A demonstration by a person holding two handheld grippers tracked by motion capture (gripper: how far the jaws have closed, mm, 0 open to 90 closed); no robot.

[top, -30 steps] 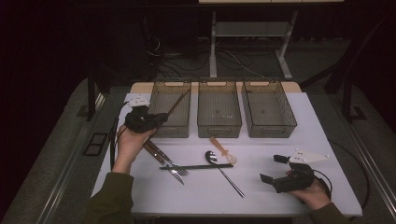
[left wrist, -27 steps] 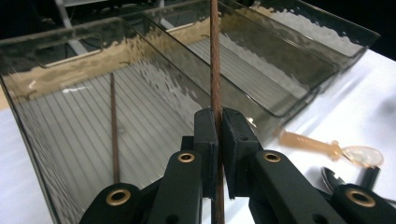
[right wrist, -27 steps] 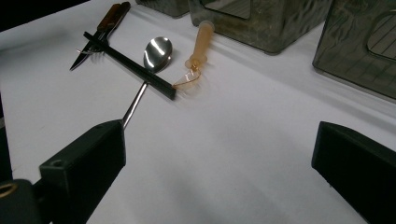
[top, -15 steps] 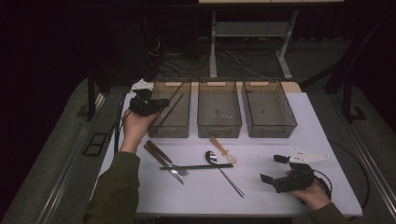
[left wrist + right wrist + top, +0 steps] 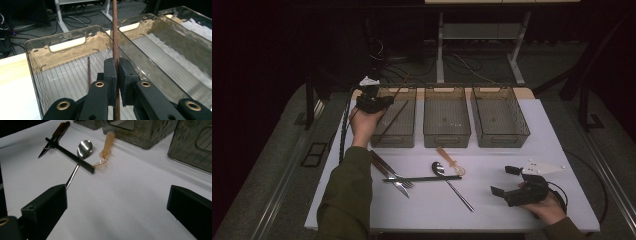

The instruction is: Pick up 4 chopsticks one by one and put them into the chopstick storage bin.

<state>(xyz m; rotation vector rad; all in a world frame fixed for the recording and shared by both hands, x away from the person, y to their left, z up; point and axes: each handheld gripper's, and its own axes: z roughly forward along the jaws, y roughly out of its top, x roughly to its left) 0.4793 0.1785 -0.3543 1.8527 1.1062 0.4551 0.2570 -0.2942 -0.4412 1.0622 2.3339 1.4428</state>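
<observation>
White table (image 5: 492, 210) (dark room)

You're in a dark lab or test room: a white worktop (image 5: 522, 150) with three clear bins (image 5: 447, 117) on a grey floor, cables (image 5: 462, 62) and a metal desk frame (image 5: 439, 45) beyond the far edge.

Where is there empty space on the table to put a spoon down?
Bare white table lies between the right gripper and the right bin. The front edge below the metal spoon is free too. Around the black chopstick it is crowded.
</observation>
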